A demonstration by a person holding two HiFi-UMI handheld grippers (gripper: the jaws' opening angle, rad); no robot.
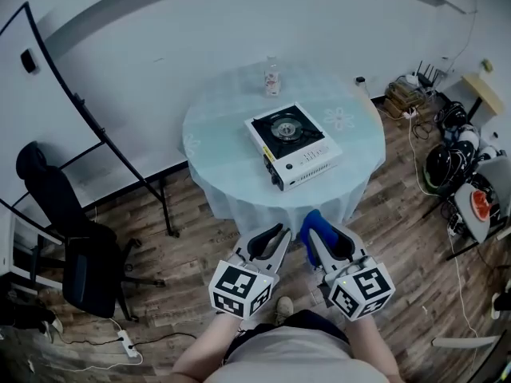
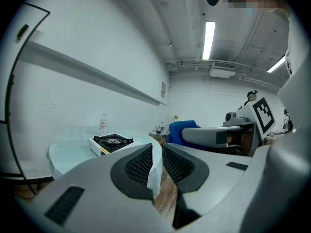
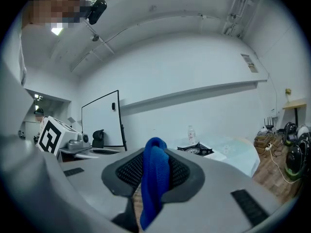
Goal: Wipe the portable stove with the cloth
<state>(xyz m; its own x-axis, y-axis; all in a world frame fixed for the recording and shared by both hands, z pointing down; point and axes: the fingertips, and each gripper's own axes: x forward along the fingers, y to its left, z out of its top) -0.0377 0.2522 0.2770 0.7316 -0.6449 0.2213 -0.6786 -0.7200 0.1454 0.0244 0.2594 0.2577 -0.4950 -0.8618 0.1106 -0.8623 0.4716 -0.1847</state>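
— Portable stove point(image 1: 295, 142): how many do you count, and where?

— One. It sits near the middle of the one round table point(image 1: 215, 126), at twelve o'clock from my two grippers and well apart from them. There is also one cloth point(image 1: 314, 223), blue, and it is off the table. My right gripper point(image 1: 326, 234) is clenched on it, with a fold standing up above the jaws. My left gripper point(image 1: 270, 234) grasps nothing. Its jaws stand a narrow gap apart, and the table's pale drape point(image 2: 156, 171) shows through the gap.

— Anything else on the table?

— One clear bottle point(image 1: 272, 76), upright, at eleven o'clock from the stove and not touching it.

— What can't you make out?

— Most of the cloth. The head view shows only a blue bulge, and in the right gripper view its lower end drops behind the gripper's body. The bottle's label is too small to read. In the left gripper view my gripper's body cuts off the stove's lower edge.

— And around you?

— One black office chair point(image 1: 72, 238) at nine o'clock, with a black-framed board point(image 1: 40, 118) beyond it. A heap of cables and gear point(image 1: 455, 166) lies on the floor at three o'clock. The table's near edge and its drape lie between me and the stove.
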